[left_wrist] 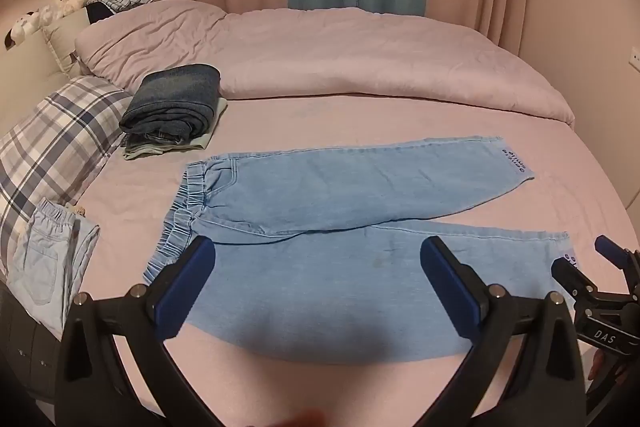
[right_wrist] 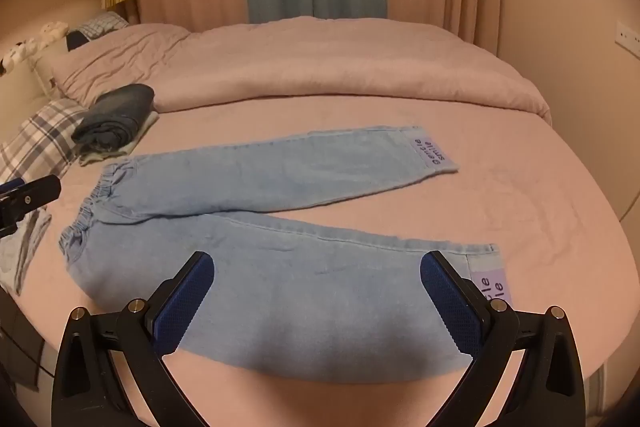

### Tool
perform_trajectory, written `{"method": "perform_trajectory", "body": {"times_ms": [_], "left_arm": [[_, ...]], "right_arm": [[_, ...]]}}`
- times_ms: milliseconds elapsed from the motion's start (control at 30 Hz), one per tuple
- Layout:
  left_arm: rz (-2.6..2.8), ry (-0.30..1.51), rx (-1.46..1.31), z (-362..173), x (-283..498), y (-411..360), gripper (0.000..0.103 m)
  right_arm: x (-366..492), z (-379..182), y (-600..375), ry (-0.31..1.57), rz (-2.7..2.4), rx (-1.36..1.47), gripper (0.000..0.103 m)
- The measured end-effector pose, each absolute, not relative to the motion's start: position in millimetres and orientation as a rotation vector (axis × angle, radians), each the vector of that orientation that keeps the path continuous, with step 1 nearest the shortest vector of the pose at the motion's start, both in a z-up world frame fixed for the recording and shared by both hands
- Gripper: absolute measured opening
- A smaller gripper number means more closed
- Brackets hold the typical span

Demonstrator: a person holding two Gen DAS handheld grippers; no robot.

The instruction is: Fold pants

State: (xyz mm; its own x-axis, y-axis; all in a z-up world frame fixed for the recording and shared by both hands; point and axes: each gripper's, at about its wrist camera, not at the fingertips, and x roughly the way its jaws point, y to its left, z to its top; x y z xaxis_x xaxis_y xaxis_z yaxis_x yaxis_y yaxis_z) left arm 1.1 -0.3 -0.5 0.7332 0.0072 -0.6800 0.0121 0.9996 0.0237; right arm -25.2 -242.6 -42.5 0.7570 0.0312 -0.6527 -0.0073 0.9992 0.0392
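Observation:
Light blue denim pants (left_wrist: 340, 195) lie flat on the pink bed sheet (left_wrist: 360, 123), waistband to the left, both legs spread to the right in a V. They also show in the right wrist view (right_wrist: 280, 227). My left gripper (left_wrist: 318, 283) is open and empty, hovering over the near leg close to the waistband. My right gripper (right_wrist: 316, 291) is open and empty over the near leg, its right finger near the purple hem label (right_wrist: 490, 287). The right gripper also shows at the right edge of the left wrist view (left_wrist: 596, 279).
A stack of folded dark jeans (left_wrist: 172, 107) sits at the back left. A plaid pillow (left_wrist: 52, 147) and another light blue garment (left_wrist: 52, 259) lie at the left. A bunched pink duvet (left_wrist: 340, 55) runs along the far side. Curtains hang behind.

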Motion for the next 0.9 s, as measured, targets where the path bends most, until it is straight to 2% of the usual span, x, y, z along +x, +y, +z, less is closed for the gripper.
{"method": "perform_trajectory", "body": {"times_ms": [900], "left_arm": [[-0.016,0.776,0.006,-9.2,2.9,3.0,0.103]], "right_arm": [[-22.9,-45.5,-239.7,0.711,0.012,0.003,0.102]]}}
